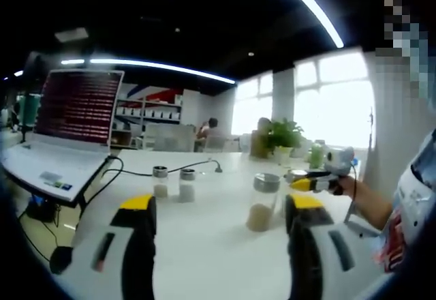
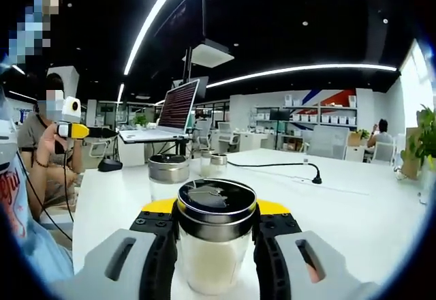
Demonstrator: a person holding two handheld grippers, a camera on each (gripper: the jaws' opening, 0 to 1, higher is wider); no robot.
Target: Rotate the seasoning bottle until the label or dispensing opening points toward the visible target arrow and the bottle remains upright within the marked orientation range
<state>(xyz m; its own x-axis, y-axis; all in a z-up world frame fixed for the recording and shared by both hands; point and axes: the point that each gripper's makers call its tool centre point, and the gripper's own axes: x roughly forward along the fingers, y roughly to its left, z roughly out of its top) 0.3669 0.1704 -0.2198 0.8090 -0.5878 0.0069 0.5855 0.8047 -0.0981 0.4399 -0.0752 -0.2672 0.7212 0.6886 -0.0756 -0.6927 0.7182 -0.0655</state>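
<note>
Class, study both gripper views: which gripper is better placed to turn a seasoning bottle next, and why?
The right gripper: its jaws already flank a steel-lidded seasoning bottle. The left gripper stands open, short of the bottles on the table.

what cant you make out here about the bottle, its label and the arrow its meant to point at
- Bottle, right gripper view: the jaws close around its sides and hide them, so no label can be seen; the shiny lid shows no clear opening.
- Target arrow: none can be made out on the table.
- Bottle base, right gripper view: cut off at the bottom edge.
- Two small jars, left gripper view: too small and blurred to read.
</note>
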